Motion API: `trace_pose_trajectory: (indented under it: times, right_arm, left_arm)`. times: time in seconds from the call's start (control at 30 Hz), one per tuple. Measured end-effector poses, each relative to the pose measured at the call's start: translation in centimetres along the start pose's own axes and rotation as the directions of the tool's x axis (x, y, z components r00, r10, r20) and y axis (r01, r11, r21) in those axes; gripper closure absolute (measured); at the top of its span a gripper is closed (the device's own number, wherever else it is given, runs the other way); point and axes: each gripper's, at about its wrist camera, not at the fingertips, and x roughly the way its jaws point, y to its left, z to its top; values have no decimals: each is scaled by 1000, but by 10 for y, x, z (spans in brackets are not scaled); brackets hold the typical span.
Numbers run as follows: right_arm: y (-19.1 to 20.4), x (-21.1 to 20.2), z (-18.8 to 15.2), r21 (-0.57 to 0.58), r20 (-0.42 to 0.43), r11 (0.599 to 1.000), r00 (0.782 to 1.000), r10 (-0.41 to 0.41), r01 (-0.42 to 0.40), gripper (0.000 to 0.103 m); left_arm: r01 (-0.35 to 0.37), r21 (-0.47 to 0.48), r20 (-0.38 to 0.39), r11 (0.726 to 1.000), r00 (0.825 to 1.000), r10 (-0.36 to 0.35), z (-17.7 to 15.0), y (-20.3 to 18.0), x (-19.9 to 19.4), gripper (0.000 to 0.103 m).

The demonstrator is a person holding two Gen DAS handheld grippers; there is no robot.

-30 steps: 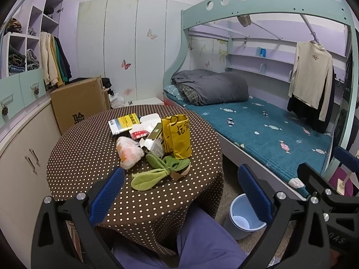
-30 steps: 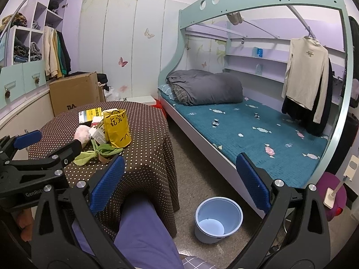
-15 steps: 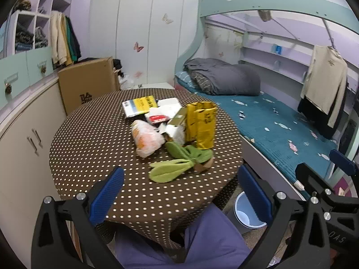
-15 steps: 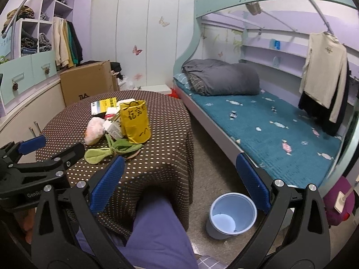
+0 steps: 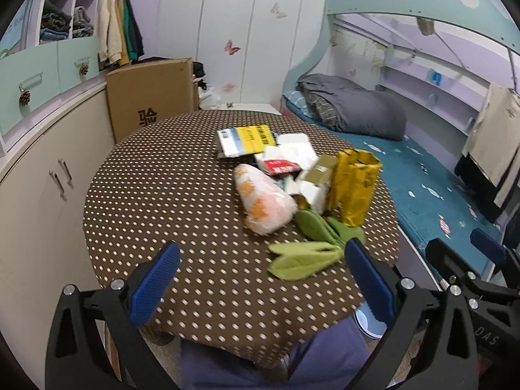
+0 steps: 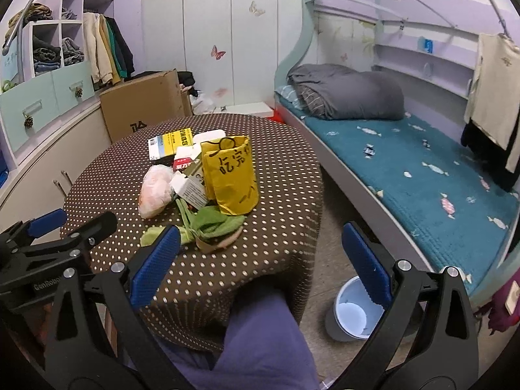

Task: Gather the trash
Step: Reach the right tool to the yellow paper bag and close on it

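Observation:
A pile of trash lies on the round dotted table (image 5: 156, 201): a yellow paper bag (image 5: 352, 188) (image 6: 230, 174) standing upright, a crumpled orange-and-white plastic bag (image 5: 265, 203) (image 6: 154, 190), green leafy scraps (image 5: 305, 255) (image 6: 211, 224), small cartons (image 6: 191, 188), white boxes and a yellow-blue packet (image 5: 245, 139). My left gripper (image 5: 260, 278) is open and empty above the table's near edge. My right gripper (image 6: 260, 260) is open and empty, to the right of the left one, near the green scraps. A pale blue bin (image 6: 352, 313) stands on the floor right of the table.
A bunk bed with a teal mattress (image 6: 422, 169) runs along the right. A cardboard box (image 5: 149, 97) stands behind the table. Cabinets (image 5: 39, 175) line the left wall. My knee in blue trousers (image 6: 260, 334) is below the table edge.
Both grippers have moved forward and left toward the table, so the trash pile looks nearer and larger. Both remain open and empty.

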Motion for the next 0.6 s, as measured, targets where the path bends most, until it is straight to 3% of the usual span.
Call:
trace_pose_trajectory:
  times: [0.3, 0.6]
  right_arm:
    - [11, 54, 19, -18, -41, 1000, 999, 9, -10, 6]
    - [12, 112, 32, -22, -73, 1000, 997, 9, -11, 6]
  left_arm:
    - [-98, -53, -20, 994, 995, 97, 25, 33, 33, 4]
    - [-149, -71, -75, 986, 987, 144, 39, 56, 71, 4]
